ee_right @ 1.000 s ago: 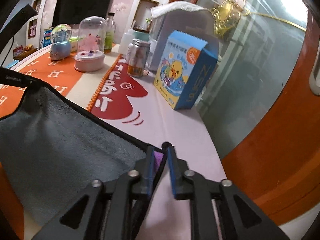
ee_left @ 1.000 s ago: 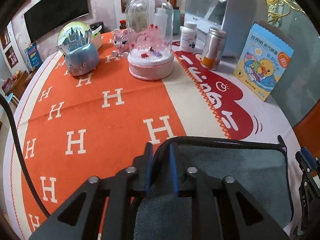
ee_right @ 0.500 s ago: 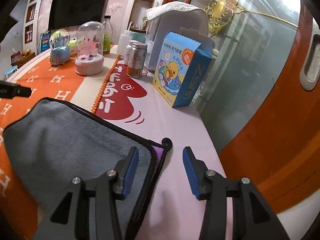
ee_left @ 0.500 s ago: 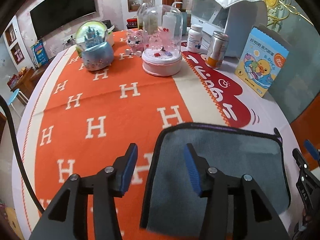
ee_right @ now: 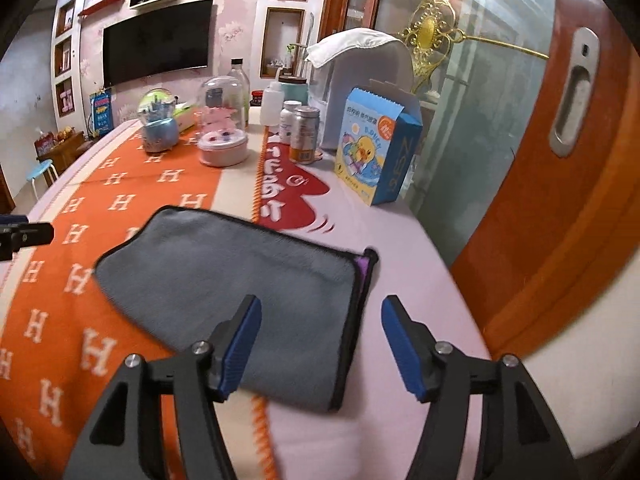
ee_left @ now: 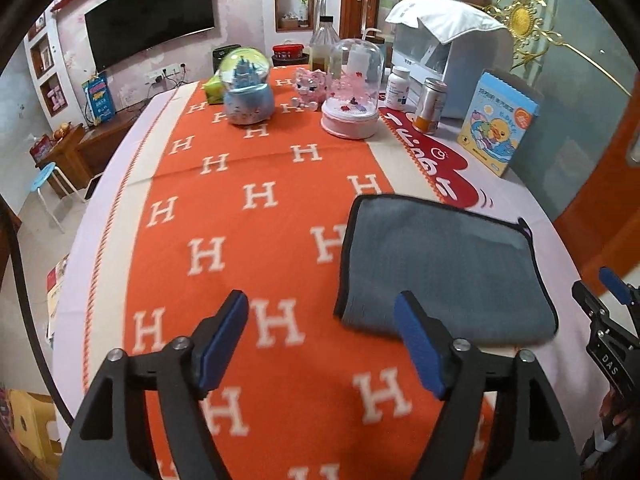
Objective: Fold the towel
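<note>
Towel's [ee_right: 256, 280] purple tag [ee_right: 363, 268] (right wrist only)

Left gripper [ee_left: 322, 326] jaws spread wide, right gripper [ee_right: 321, 330] likewise

Your left gripper [ee_left: 320, 336] has bare orange cloth [ee_left: 248, 240] all around it, with the towel [ee_left: 440, 268] just to its right. Ahead, the globe [ee_left: 248, 88], dome [ee_left: 352, 96], can [ee_left: 430, 106] and box [ee_left: 498, 124] line the far edge; the door [ee_right: 560, 200] closes off your right.
</note>
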Motion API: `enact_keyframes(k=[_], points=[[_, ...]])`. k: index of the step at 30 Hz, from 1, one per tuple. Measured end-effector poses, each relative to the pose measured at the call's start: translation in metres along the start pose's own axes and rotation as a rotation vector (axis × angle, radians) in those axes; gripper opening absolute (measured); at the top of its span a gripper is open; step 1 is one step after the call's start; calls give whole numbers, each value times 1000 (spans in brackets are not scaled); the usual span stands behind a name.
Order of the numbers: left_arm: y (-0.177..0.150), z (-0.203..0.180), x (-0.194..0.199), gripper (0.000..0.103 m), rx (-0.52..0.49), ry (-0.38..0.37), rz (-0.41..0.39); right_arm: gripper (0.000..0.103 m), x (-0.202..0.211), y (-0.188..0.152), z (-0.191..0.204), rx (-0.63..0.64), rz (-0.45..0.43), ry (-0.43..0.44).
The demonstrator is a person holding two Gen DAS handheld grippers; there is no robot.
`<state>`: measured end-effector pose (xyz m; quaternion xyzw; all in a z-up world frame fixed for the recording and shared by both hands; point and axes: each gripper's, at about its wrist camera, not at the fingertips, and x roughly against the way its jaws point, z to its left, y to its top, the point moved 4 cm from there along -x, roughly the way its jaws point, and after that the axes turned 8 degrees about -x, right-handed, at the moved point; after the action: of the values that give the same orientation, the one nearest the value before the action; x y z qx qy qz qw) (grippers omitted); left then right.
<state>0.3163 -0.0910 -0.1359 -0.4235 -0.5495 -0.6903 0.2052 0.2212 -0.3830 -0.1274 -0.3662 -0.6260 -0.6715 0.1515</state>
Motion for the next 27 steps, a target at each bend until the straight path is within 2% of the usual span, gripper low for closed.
enact_keyframes(k=[6, 10, 17, 21, 24, 27], points=[[-51, 18, 49, 82, 12, 0, -4, 65, 43, -31, 19, -34, 32, 25], [-84, 28, 80, 83, 9, 8, -12, 73, 76, -58, 35, -44, 50, 43], [-144, 47, 130, 84, 21, 29, -13, 78, 124, -104, 58, -60, 88, 88], [-170, 53, 157, 84, 37, 19, -19, 91, 145, -126, 68, -56, 126, 119], [-186, 54, 175, 84, 52, 7, -9, 95, 161, -136, 77, -58, 139, 152], [-199, 52, 191, 84, 67, 25, 7, 97, 176, -139, 85, -33, 139, 140]])
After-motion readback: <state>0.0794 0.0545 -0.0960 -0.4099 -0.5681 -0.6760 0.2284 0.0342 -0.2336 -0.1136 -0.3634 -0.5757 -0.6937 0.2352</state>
